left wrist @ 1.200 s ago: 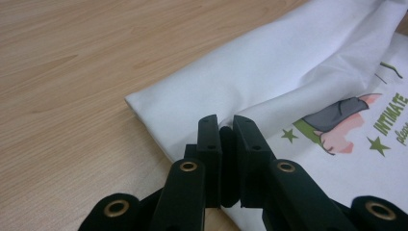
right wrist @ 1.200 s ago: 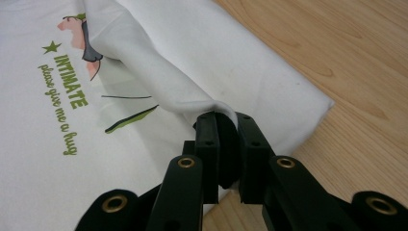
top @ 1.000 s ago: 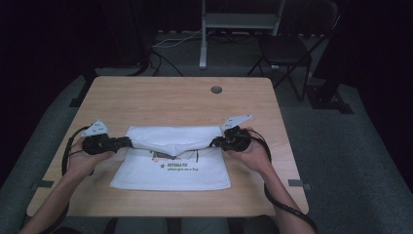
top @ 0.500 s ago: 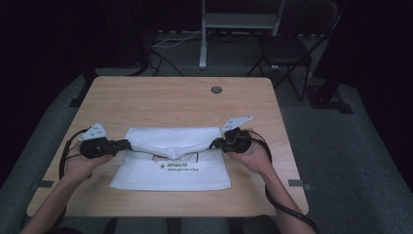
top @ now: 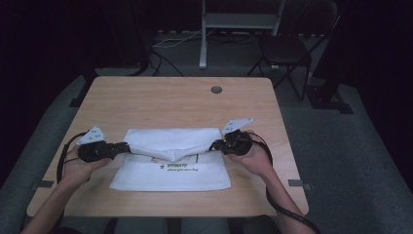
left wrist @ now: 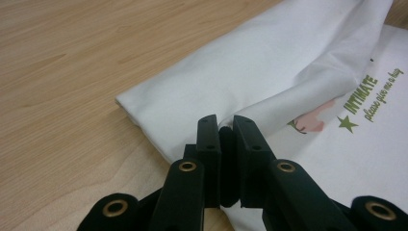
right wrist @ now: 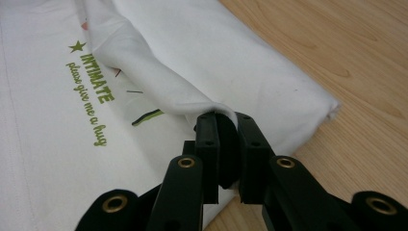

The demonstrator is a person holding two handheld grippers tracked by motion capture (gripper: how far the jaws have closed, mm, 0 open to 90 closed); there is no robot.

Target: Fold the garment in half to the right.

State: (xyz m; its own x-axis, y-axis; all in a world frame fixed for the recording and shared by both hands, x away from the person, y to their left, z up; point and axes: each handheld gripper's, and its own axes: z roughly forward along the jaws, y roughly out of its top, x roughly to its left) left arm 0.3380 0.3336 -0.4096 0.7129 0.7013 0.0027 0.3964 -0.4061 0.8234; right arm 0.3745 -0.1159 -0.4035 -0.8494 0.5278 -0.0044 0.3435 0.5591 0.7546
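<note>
A white T-shirt (top: pixel 170 168) with green print lies on the wooden table (top: pixel 175 105), and its far part is folded over toward me. My left gripper (top: pixel 124 146) is shut on the fold's left end, and the cloth runs up from its tips (left wrist: pixel 226 126). My right gripper (top: pixel 214 145) is shut on the fold's right end, where white fabric is pinched between its jaws (right wrist: pixel 225 120). The folded edge (top: pixel 171 155) sags in the middle between the two grippers. Green lettering (right wrist: pixel 91 103) shows on the lower layer.
Bare wood stretches beyond the shirt to a round cable hole (top: pixel 216 89) near the table's far edge. A dark chair (top: pixel 287 48) and a metal stand (top: pixel 238 22) are on the floor behind the table.
Both grippers have moved slightly toward the near side with the folded edge held, bringing the fold a little further over the printed front.
</note>
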